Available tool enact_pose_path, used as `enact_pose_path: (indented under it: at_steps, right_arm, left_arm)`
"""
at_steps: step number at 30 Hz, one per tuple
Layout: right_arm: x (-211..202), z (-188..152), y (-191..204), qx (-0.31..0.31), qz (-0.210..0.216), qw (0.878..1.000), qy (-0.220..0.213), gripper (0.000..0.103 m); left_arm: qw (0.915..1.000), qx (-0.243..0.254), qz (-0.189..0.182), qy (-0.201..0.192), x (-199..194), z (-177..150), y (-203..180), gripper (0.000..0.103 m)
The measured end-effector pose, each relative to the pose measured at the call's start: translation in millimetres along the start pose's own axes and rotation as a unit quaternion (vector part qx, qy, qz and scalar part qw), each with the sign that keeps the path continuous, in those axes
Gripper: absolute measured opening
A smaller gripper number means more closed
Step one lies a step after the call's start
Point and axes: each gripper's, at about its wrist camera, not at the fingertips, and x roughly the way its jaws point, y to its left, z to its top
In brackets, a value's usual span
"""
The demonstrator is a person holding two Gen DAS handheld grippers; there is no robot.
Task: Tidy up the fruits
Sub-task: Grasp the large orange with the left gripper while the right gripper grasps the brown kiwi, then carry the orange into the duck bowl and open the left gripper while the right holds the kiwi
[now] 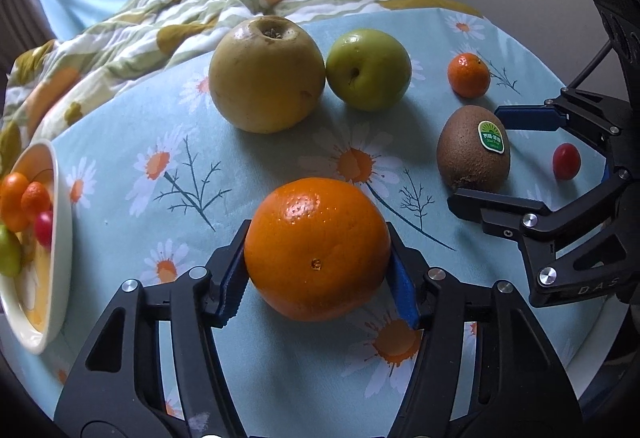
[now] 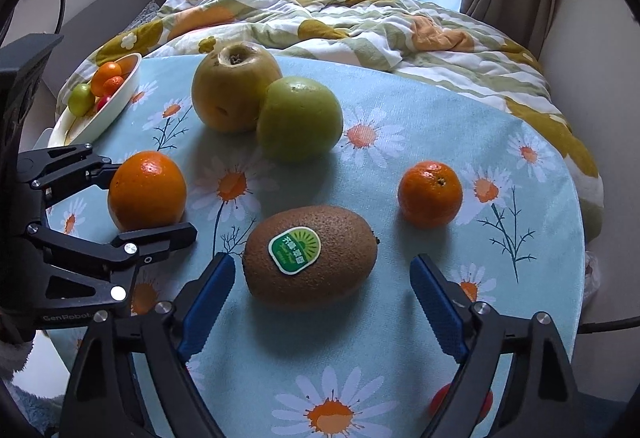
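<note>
My left gripper (image 1: 318, 262) is shut on a large orange (image 1: 316, 250) that rests on the daisy-print table; the same orange shows in the right wrist view (image 2: 147, 190). My right gripper (image 2: 322, 274) is open with its blue pads on either side of a brown kiwi (image 2: 310, 256) bearing a green sticker, not touching it. The kiwi (image 1: 472, 148) shows between those fingers in the left wrist view too. A yellow pear (image 2: 234, 92), a green apple (image 2: 300, 118) and a small mandarin (image 2: 430, 194) lie farther back.
A white bowl (image 1: 60, 238) at the table's left edge holds small oranges, a green fruit and a red tomato. A red cherry tomato (image 1: 566, 161) lies behind the right gripper. A rumpled quilt (image 2: 360, 26) lies beyond the round table (image 2: 440, 318).
</note>
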Motion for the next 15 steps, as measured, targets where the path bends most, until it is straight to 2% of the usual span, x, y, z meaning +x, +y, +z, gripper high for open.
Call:
enact_pose_path:
  at_steps: [5, 9, 13, 15]
  right_arm:
    - [5, 0, 4, -0.008, 0.005, 1.000, 0.001, 0.077]
    - [7, 0, 6, -0.024, 0.002, 1.000, -0.003, 0.076]
    - [5, 0, 8, -0.040, 0.003, 0.999, -0.010, 0.061]
    - [4, 0, 9, -0.040, 0.001, 0.999, -0.011, 0.060]
  left_arm:
    - [1.0000, -0.008, 0.004, 0.001, -1, -3, 0, 0.066]
    - [0.9998, -0.016, 0.006, 0.001, -4, -8, 2, 0.066]
    - [0.9995, -0.029, 0.007, 0.002, -7, -12, 4, 0.066]
    - [0.9993, -0.038, 0.007, 0.002, -9, -15, 7, 0.066]
